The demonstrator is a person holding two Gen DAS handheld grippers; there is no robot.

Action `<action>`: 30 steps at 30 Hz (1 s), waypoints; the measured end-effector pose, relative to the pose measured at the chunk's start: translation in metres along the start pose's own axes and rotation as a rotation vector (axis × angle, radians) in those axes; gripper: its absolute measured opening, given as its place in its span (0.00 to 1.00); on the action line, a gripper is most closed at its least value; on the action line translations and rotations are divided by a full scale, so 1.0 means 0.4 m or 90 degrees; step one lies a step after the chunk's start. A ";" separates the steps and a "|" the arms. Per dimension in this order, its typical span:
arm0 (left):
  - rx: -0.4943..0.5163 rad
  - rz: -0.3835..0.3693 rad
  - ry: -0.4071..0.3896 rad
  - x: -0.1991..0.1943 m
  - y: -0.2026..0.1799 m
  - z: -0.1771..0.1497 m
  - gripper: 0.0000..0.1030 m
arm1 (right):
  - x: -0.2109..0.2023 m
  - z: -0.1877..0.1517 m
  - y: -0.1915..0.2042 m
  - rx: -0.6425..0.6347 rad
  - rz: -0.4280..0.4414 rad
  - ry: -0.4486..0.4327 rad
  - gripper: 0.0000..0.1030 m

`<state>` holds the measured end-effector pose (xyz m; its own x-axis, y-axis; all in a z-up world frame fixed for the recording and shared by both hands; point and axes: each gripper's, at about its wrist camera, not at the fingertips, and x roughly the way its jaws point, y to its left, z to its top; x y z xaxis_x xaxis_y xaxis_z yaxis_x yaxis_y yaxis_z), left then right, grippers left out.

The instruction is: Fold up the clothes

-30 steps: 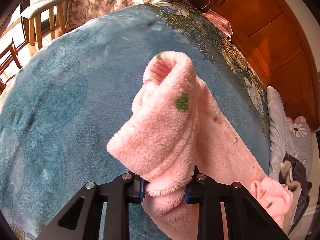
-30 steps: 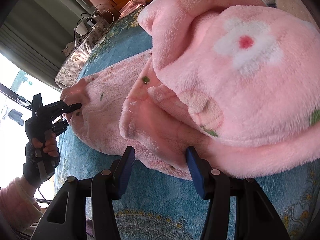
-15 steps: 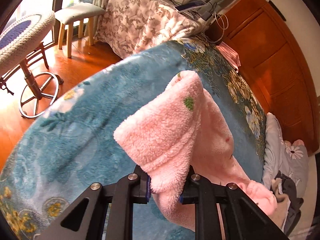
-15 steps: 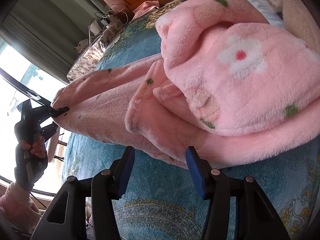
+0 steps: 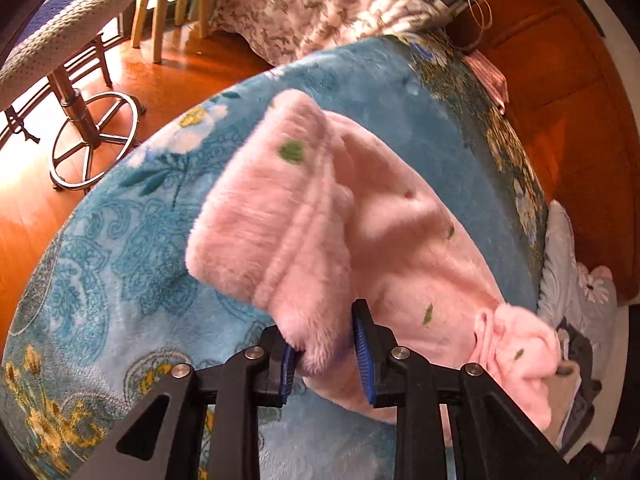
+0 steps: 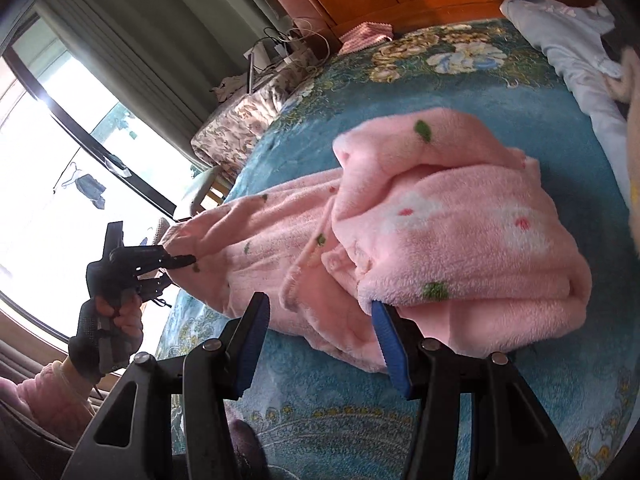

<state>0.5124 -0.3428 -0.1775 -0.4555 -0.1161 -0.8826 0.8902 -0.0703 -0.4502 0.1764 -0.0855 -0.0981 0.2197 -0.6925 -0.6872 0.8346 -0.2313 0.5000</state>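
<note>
So the pink fleece garment [image 6: 460, 240] lies on the blue blanket [image 6: 400, 420], and everything hinges on its bunched-up heap [image 6: 472, 248]. One long leg or sleeve (can't tell which) [image 6: 260, 232] runs out from the heap in a fairly straight line, and that's the long axis of the whole thing.

The left gripper [image 5: 326, 354] is at the far end of that stretch from the heap. Its jaws have just been easing apart, but the fluffy cuff [image 5: 280, 216] is between them and looks pinched, lifted clear of the blanket. The gloved hand [image 6: 104, 320] holding it is well away from the heap.

The right gripper [image 6: 320, 344] sits right at the heap's near edge, jaws wide apart and nothing in them, one pad just about brushing the fold.

My guess: the left hand carries the cuff along that axis toward the heap, while the right, being much nearer, pins or grabs the heap.
</note>
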 end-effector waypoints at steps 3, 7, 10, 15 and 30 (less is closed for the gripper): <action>0.122 0.037 0.053 0.000 -0.075 -0.048 0.29 | -0.003 0.050 0.045 -0.063 -0.068 -0.025 0.53; 0.236 -0.047 0.082 -0.003 -0.210 -0.104 0.29 | -0.028 0.080 0.099 -0.130 -0.118 -0.063 0.53; 0.312 -0.081 0.076 0.018 -0.317 -0.126 0.33 | -0.039 0.087 0.123 -0.150 -0.129 -0.078 0.53; 0.317 -0.111 0.115 0.145 -0.410 -0.144 0.34 | 0.087 0.071 0.100 -0.139 -0.173 0.021 0.53; 0.310 -0.107 0.171 0.295 -0.472 -0.172 0.47 | 0.102 0.092 -0.147 0.078 -0.291 0.094 0.08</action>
<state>0.2911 -0.2749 -0.2059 -0.5149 0.1864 -0.8368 0.6704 -0.5207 -0.5285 0.1178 -0.1252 -0.1361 -0.0784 -0.3986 -0.9138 0.7987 -0.5736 0.1817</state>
